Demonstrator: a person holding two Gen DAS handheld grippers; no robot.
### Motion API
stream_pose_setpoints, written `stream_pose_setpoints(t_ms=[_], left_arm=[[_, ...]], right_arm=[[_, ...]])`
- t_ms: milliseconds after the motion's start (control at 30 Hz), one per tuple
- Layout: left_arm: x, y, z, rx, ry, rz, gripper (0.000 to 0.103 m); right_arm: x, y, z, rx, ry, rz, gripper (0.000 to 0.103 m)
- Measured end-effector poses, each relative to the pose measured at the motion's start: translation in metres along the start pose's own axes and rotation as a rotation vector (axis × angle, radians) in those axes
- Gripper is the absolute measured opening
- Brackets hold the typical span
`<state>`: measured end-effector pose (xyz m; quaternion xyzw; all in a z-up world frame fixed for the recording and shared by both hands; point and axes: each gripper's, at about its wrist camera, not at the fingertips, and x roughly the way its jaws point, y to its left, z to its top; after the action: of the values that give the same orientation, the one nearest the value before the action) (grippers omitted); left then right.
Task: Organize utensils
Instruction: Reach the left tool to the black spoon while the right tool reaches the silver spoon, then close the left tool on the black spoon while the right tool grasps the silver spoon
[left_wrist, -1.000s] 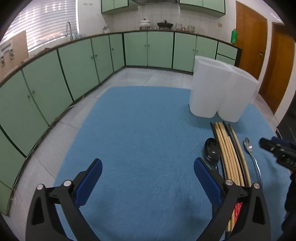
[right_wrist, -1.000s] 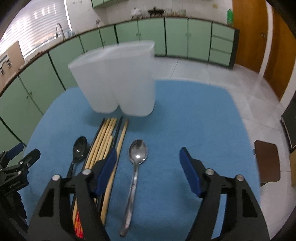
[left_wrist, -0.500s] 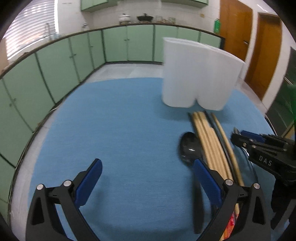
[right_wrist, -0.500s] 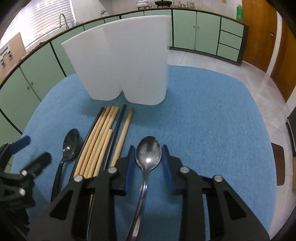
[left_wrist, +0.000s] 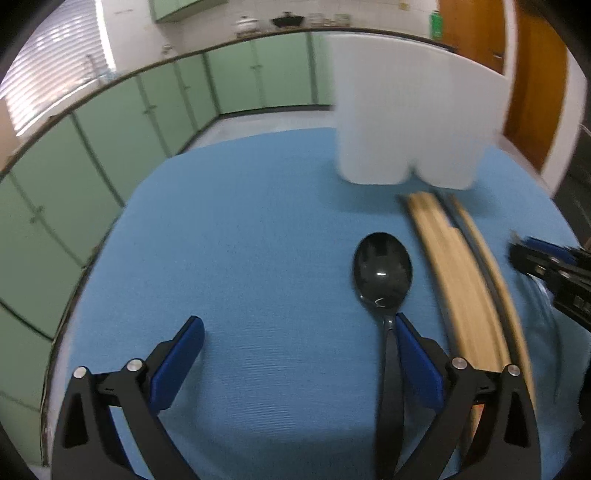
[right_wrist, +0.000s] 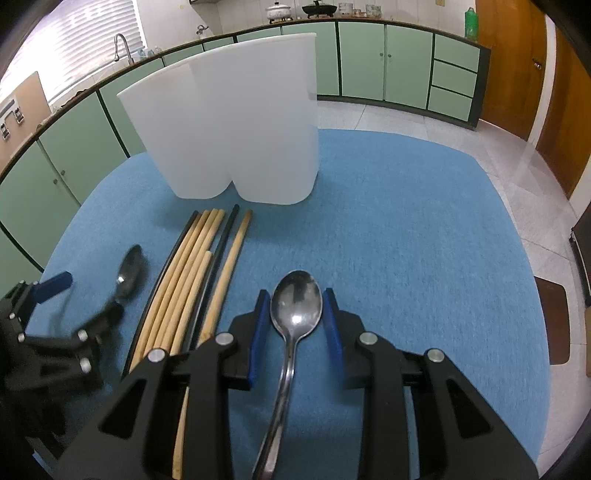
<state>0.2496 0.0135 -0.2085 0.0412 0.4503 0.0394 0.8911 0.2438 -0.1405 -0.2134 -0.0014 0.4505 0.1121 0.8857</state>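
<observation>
A white two-compartment holder (right_wrist: 229, 133) stands at the far side of the blue mat; it also shows in the left wrist view (left_wrist: 410, 118). My right gripper (right_wrist: 295, 317) is shut on a silver spoon (right_wrist: 295, 310), its blue pads pressing the bowl's sides. Wooden and black chopsticks (right_wrist: 195, 273) lie in a bundle left of it. My left gripper (left_wrist: 299, 347) is open, low over the mat. A black spoon (left_wrist: 382, 273) lies with its handle just inside the right fingertip (left_wrist: 413, 354). The chopsticks (left_wrist: 461, 266) lie to its right.
The blue mat (right_wrist: 406, 229) covers a round table. Green kitchen cabinets (right_wrist: 369, 62) ring the room, and wooden doors (right_wrist: 517, 66) are at the right. The right gripper's tip (left_wrist: 546, 258) shows at the right edge of the left wrist view.
My right gripper has closed on the silver spoon's bowl and stays there. My left gripper has moved forward and right, so the black spoon's handle now lies between its fingers.
</observation>
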Motion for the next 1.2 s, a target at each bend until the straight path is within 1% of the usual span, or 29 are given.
stream_pose_setpoints(t_ms=[33, 67, 133, 267, 333, 400, 467, 533, 667, 700, 733, 800, 867, 900, 933, 967, 1000, 1067, 1100, 1133, 1200], left_arm=[[0.0, 0.003, 0.0, -0.012, 0.002, 0.001, 0.098], [0.0, 0.006, 0.001, -0.023, 0.004, -0.014, 0.097], [-0.005, 0.006, 0.001, -0.019, 0.0, -0.022, 0.096], [-0.016, 0.0, 0.006, -0.02, -0.023, -0.068, 0.097], [-0.014, -0.006, 0.012, -0.015, -0.028, -0.065, 0.097], [-0.011, -0.011, 0.016, -0.002, -0.035, -0.064, 0.097], [-0.003, -0.016, 0.021, 0.008, -0.022, -0.042, 0.097], [0.007, -0.017, 0.024, -0.004, -0.004, -0.034, 0.097], [0.018, -0.017, 0.027, -0.024, 0.009, -0.049, 0.097], [0.019, -0.016, 0.026, -0.033, 0.011, -0.055, 0.097], [0.02, -0.014, 0.026, -0.051, 0.015, -0.07, 0.095], [0.019, -0.008, 0.023, -0.06, 0.005, -0.077, 0.087], [0.017, -0.007, 0.023, -0.054, -0.005, -0.093, 0.068], [0.016, -0.008, 0.024, -0.052, -0.007, -0.102, 0.064], [0.015, -0.009, 0.025, -0.047, -0.01, -0.111, 0.053], [0.014, -0.01, 0.026, -0.04, -0.015, -0.119, 0.04], [0.013, -0.011, 0.027, -0.034, -0.02, -0.127, 0.034], [0.013, -0.01, 0.029, -0.039, -0.02, -0.157, 0.035], [0.011, -0.008, 0.03, -0.049, -0.027, -0.186, 0.035], [0.006, -0.004, 0.031, -0.067, -0.049, -0.216, 0.035], [-0.008, 0.005, 0.034, -0.09, -0.108, -0.25, 0.035]], right_arm=[[0.0, 0.001, -0.001, -0.001, -0.002, 0.0, 0.028], [0.001, 0.002, -0.002, -0.001, -0.003, -0.001, 0.028], [0.001, 0.003, -0.003, -0.009, -0.003, -0.002, 0.028], [0.002, 0.001, -0.003, -0.001, 0.007, 0.014, 0.029], [0.001, -0.004, 0.0, 0.018, 0.016, 0.03, 0.03], [0.0, -0.012, 0.004, 0.031, 0.019, 0.029, 0.034], [0.0, -0.016, 0.006, 0.038, 0.024, 0.028, 0.035], [0.001, -0.019, 0.007, 0.039, 0.03, 0.039, 0.035], [0.002, -0.018, 0.01, 0.031, 0.039, 0.031, 0.035], [0.003, -0.017, 0.01, 0.029, 0.042, 0.027, 0.037], [0.003, -0.016, 0.008, 0.024, 0.043, 0.024, 0.037], [0.005, -0.013, 0.009, 0.016, 0.046, 0.019, 0.037], [0.007, -0.009, 0.012, 0.009, 0.054, -0.003, 0.03], [0.008, -0.007, 0.014, 0.005, 0.057, -0.01, 0.028], [0.008, -0.006, 0.016, 0.002, 0.061, -0.01, 0.028], [0.009, -0.006, 0.017, -0.005, 0.063, -0.009, 0.028], [0.009, -0.005, 0.017, -0.013, 0.063, -0.009, 0.028], [0.006, -0.009, 0.018, -0.004, 0.047, 0.005, 0.028], [0.001, -0.011, 0.018, 0.009, 0.017, 0.02, 0.028], [-0.008, -0.015, 0.019, 0.024, -0.033, 0.041, 0.028], [-0.026, -0.022, 0.022, 0.038, -0.117, 0.067, 0.028]])
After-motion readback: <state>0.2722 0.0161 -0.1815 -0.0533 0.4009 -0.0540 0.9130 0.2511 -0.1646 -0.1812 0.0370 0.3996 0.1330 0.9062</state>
